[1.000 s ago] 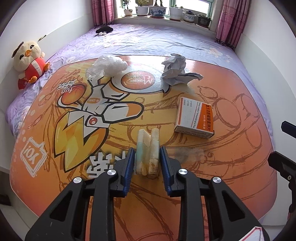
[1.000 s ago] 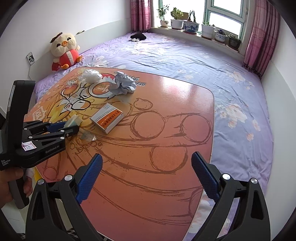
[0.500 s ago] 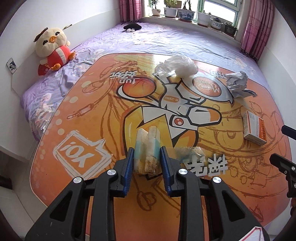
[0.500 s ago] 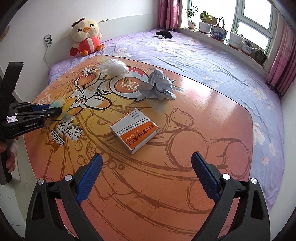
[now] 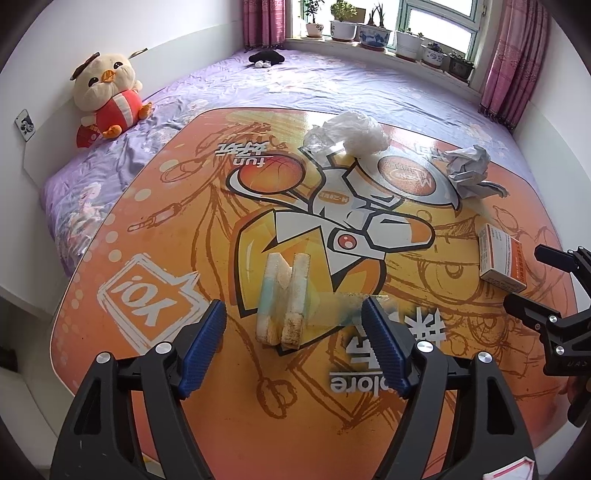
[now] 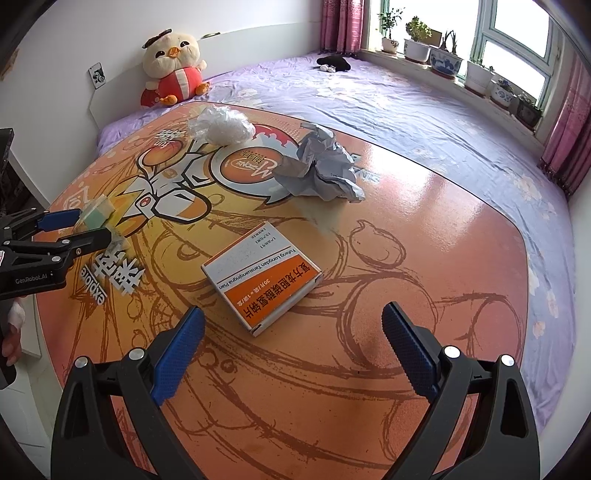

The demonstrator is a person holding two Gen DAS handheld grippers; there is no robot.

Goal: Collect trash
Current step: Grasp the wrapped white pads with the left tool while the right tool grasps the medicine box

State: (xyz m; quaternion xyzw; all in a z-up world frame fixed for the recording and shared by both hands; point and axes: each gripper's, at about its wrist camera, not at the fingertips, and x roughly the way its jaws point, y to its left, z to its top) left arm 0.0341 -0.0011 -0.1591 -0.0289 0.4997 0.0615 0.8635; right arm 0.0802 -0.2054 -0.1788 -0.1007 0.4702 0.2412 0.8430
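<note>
A dirty white and green foam scrap in clear wrap lies on the orange printed board, between the spread fingers of my left gripper, which is open. It also shows in the right wrist view. An orange and white medicine box lies just ahead of my open, empty right gripper; it shows at the right edge of the left view. A crumpled grey paper and a crumpled clear plastic bag lie farther back.
The board rests on a bed with a purple sheet. A plush chick sits at the far left by the wall. Potted plants line the windowsill. The left gripper's body is at the left of the right view.
My left gripper has opened and let go of the foam scrap, which now lies on the board. My right gripper has moved closer to the medicine box.
</note>
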